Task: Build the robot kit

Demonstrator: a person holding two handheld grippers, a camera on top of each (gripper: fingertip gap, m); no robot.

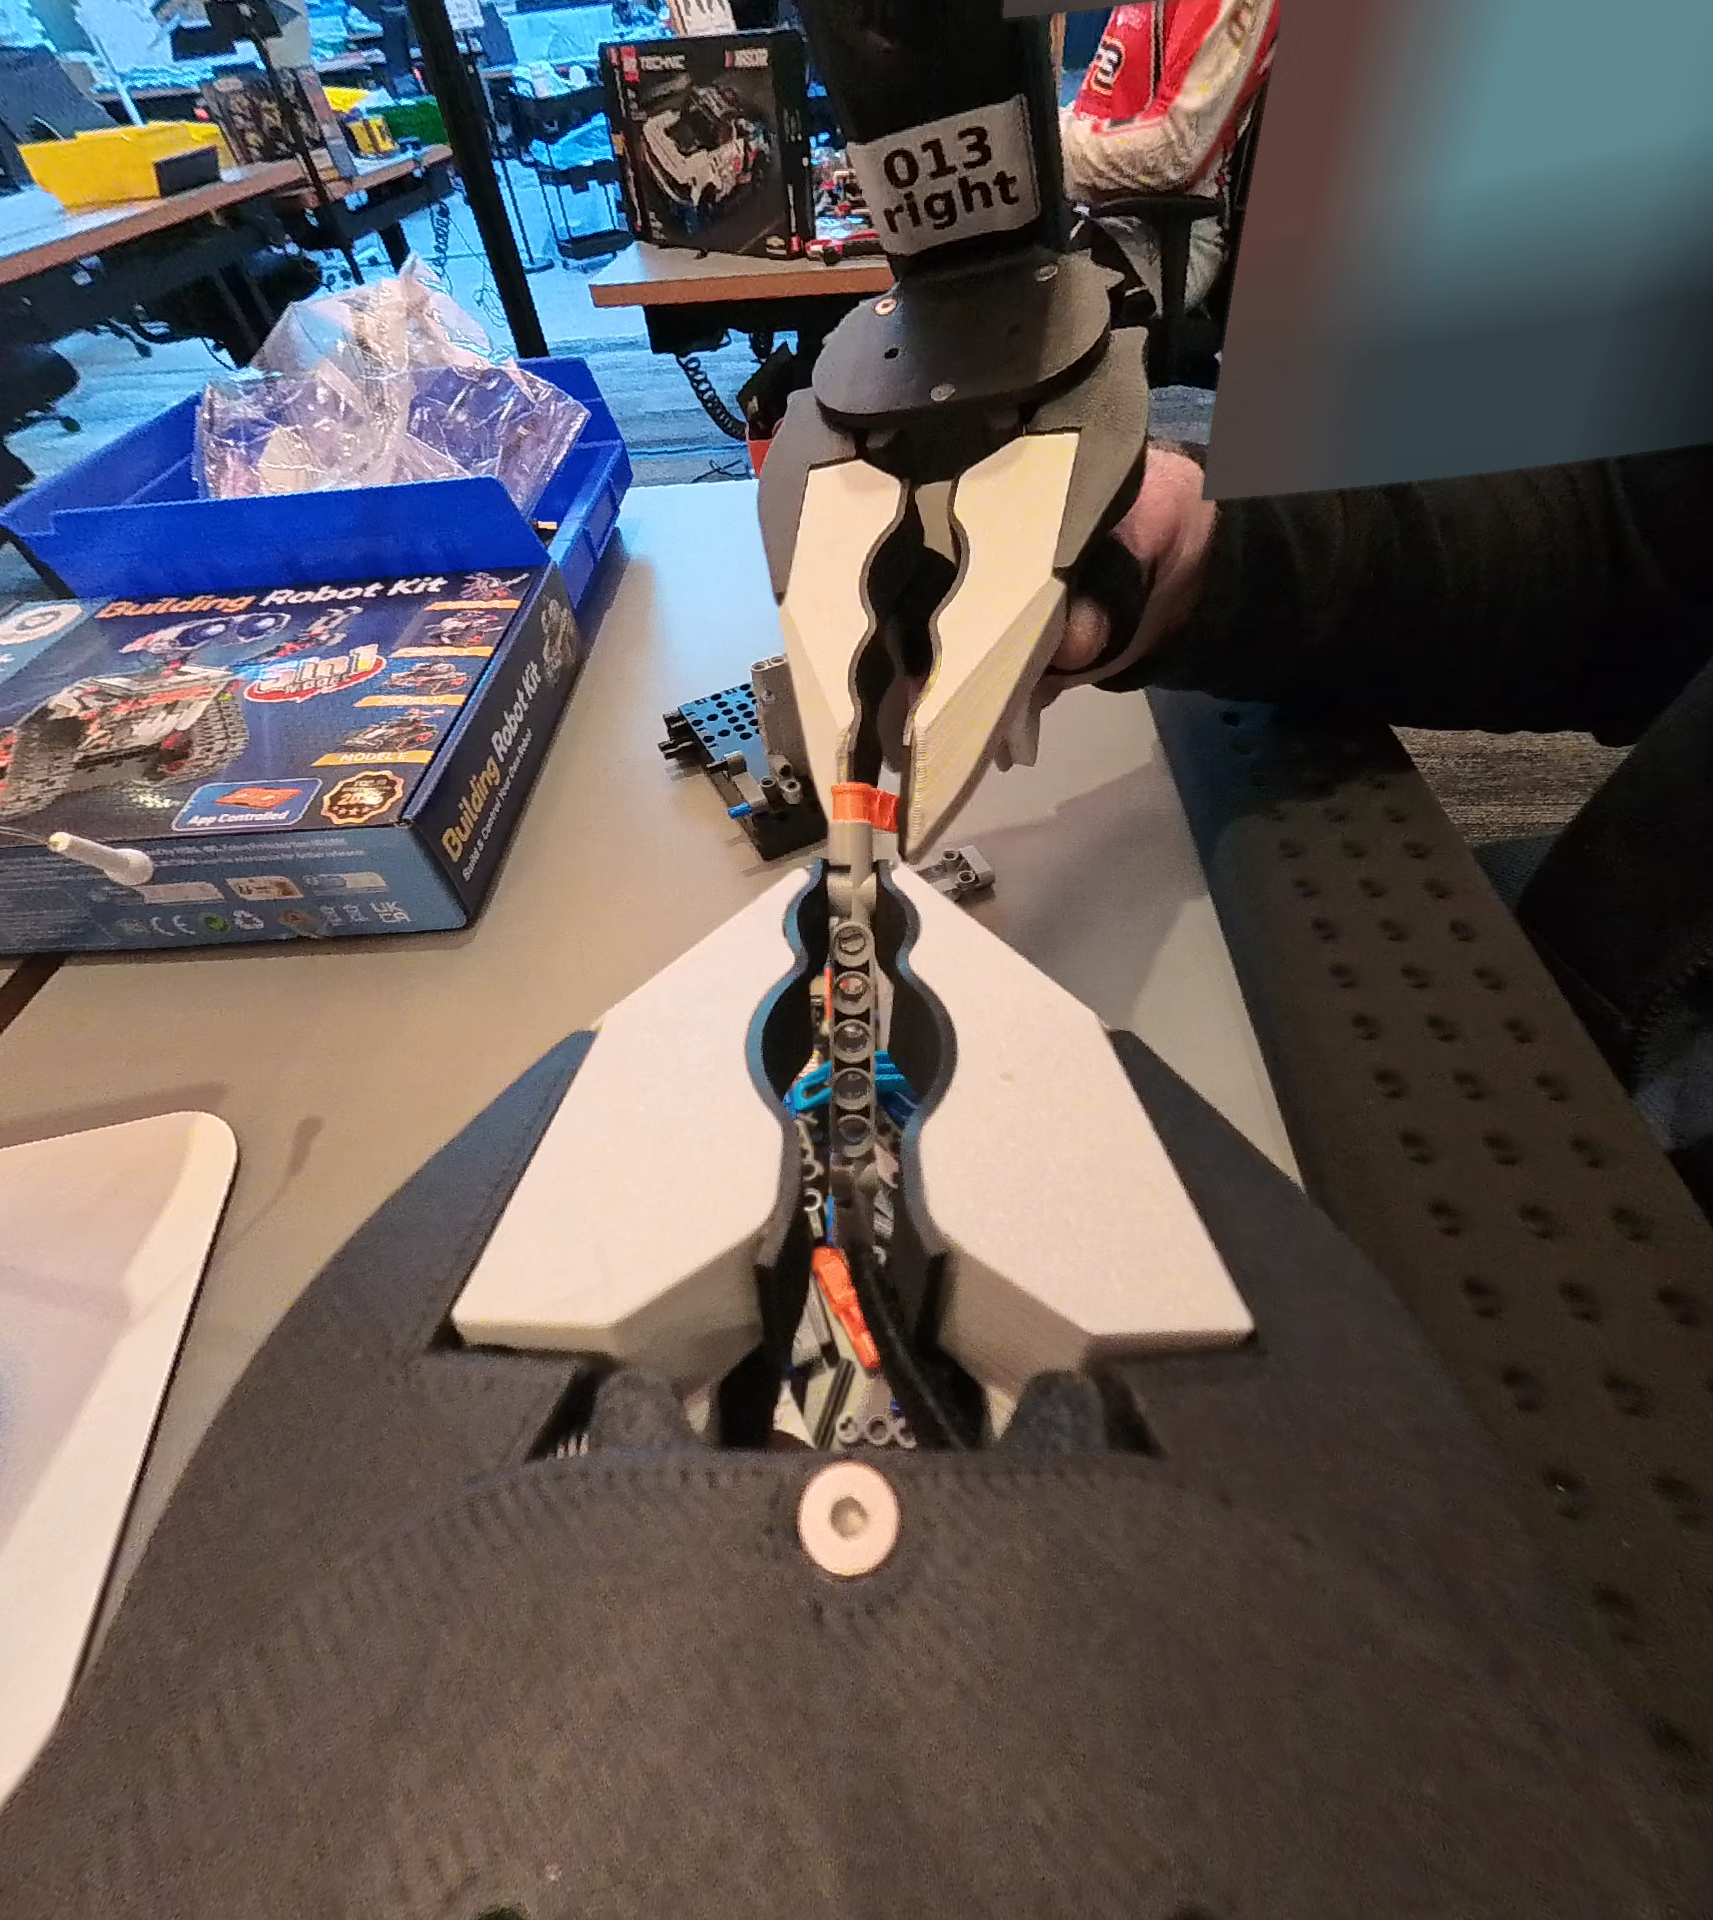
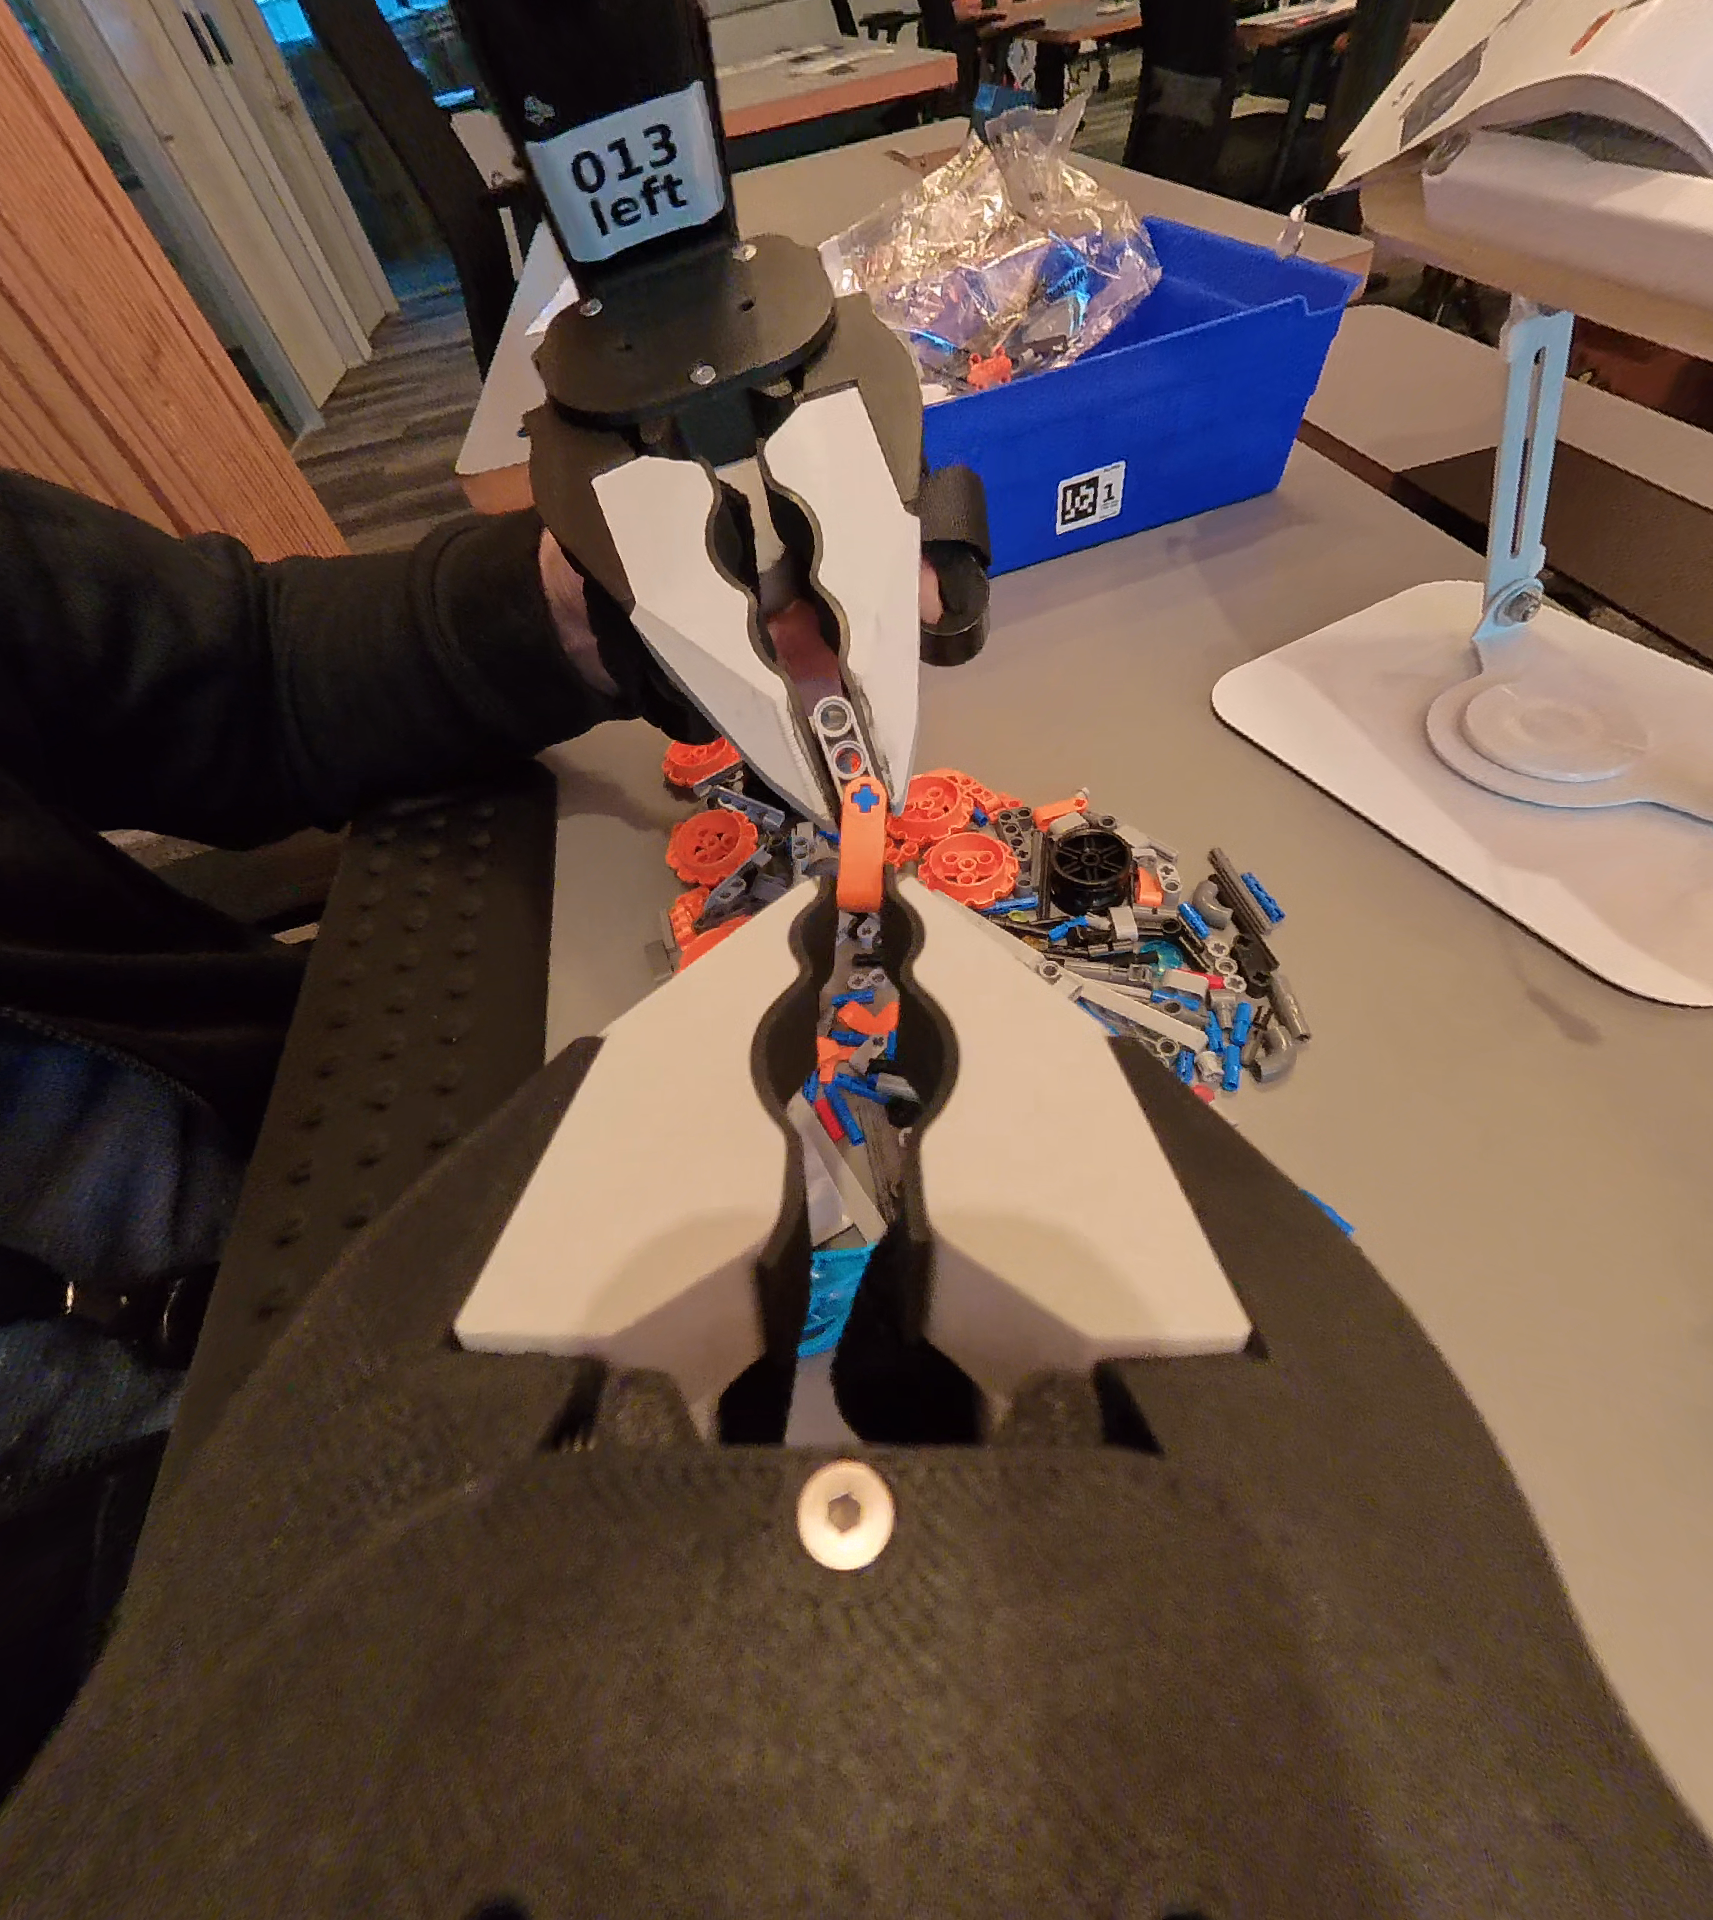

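Observation:
My left gripper [image 1: 852,878] is shut on a grey beam with holes [image 1: 850,1039] that sticks out past its tips. My right gripper [image 1: 878,821] comes from above and is shut on a short orange beam [image 1: 862,805] at the grey beam's far end. In the right wrist view my right gripper [image 2: 857,899] pinches the orange beam [image 2: 860,852], which has a blue pin [image 2: 864,798] in its top hole. That end meets the grey beam [image 2: 836,732] held by the left gripper [image 2: 847,795]. Both are held above the table, tip to tip.
A pile of orange, grey and blue parts [image 2: 1091,935] lies under the grippers. A blue bin [image 1: 312,530] of plastic bags, a kit box [image 1: 208,727] and a black part-built assembly [image 1: 738,748] are farther off. A white stand base [image 2: 1454,790] is on one side, a black perforated mat [image 1: 1454,1039] on the other. The white stand base [image 2: 1454,790] is about 30 cm from both grippers' fingertips.

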